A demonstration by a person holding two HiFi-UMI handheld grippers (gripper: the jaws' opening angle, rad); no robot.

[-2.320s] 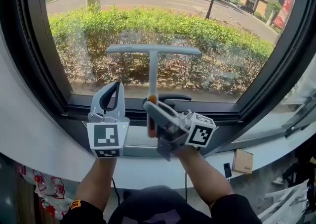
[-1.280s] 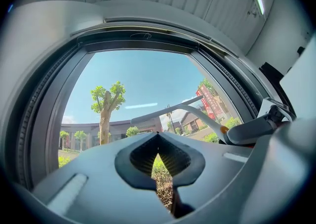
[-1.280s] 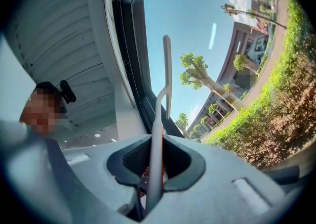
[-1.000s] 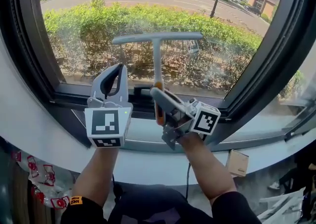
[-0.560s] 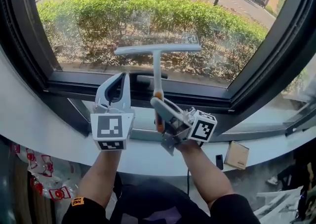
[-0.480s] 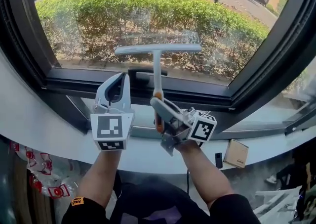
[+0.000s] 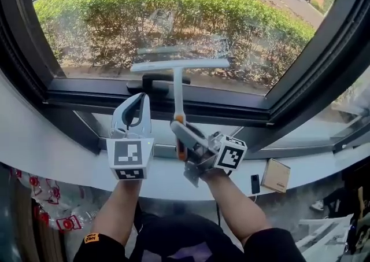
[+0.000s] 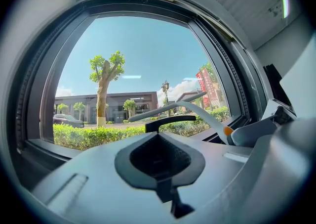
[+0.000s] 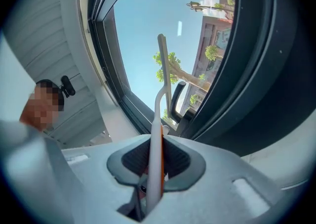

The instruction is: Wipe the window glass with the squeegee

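Head view, squeegee (image 7: 176, 88) near window glass (image 7: 173, 12) bottom edge

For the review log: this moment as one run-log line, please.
right claw: shut on squeegee | left claw: shut, empty | blade: level, low by glass, contact unclear

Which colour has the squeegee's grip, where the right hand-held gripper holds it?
Orange; the rest of the squeegee is white. The head view shows it best.
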